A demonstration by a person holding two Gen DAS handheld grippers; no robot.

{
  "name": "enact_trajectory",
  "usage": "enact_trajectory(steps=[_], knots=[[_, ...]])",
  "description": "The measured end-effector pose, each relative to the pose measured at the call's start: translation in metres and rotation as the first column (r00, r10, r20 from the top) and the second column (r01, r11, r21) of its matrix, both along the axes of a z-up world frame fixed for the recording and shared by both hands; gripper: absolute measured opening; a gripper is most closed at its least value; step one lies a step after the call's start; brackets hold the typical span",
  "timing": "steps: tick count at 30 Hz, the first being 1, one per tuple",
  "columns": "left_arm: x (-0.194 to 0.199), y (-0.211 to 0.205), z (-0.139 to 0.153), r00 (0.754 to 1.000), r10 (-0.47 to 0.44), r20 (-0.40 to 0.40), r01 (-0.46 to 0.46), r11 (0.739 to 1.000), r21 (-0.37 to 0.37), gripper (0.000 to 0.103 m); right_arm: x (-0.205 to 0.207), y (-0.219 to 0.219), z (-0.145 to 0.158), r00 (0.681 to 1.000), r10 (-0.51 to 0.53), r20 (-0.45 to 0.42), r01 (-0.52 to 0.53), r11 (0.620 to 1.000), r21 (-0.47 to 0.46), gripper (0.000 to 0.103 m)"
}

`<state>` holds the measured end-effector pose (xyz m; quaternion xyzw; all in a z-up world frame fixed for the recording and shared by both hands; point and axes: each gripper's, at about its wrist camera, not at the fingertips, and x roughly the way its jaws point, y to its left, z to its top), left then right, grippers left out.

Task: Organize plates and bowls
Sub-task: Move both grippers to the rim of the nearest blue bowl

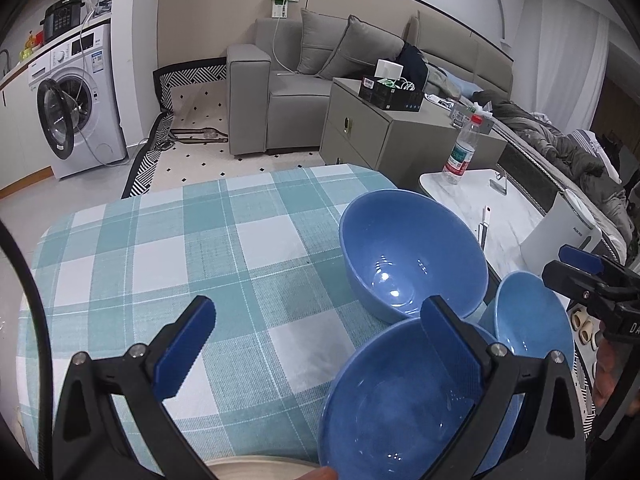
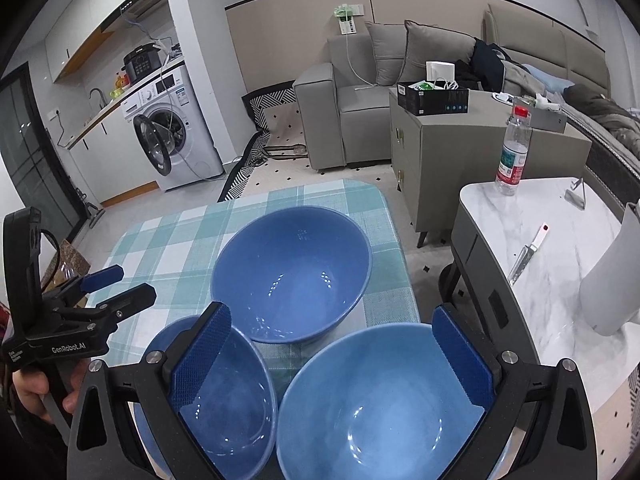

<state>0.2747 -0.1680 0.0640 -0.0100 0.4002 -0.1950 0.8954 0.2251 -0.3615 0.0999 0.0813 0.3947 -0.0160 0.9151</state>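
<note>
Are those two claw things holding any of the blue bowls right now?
No. Both the left gripper and the right gripper are open above the three blue bowls, gripping nothing.

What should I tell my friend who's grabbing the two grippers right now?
Left gripper: open, empty, one finger dipping over the near left bowl.
Right gripper: open, empty, hovering above the near right bowl.
Things: three blue bowls sit close together on the checked cloth; the far bowl is biggest. All are upright and empty. No plates in view.
Done: nothing is stacked yet.
Left: probably nest the two near bowls, then set them in the big one.
</note>
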Motion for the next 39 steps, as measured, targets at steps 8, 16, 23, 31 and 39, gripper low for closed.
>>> enact_trajectory(steps=[8, 16, 23, 31, 39], knots=[[0.014, -0.009, -0.005, 1.000, -0.008, -0.004, 0.008, 1.000, 0.019, 0.103, 0.014, -0.008, -0.012, 1.000, -0.010, -0.016, 0.010, 1.000, 0.029, 0.102], [0.030, -0.018, -0.021, 1.000, -0.009, -0.027, 0.011, 0.998, 0.066, 0.103, 0.033, -0.011, -0.032, 0.996, -0.014, -0.085, 0.016, 1.000, 0.023, 0.102], [0.045, -0.020, -0.029, 0.999, -0.001, -0.054, 0.005, 0.998, 0.069, 0.103, 0.048, -0.014, -0.043, 0.994, -0.016, -0.104, 0.019, 0.999, 0.033, 0.102], [0.057, -0.027, -0.037, 0.996, -0.006, -0.089, 0.012, 0.998, 0.066, 0.102, 0.060, -0.016, -0.053, 0.992, -0.012, -0.123, 0.015, 0.999, 0.029, 0.092], [0.064, -0.037, -0.046, 0.988, -0.055, -0.143, 0.062, 0.997, 0.040, 0.079, 0.068, -0.020, -0.066, 0.988, -0.008, -0.155, 0.017, 0.998, 0.055, 0.073]])
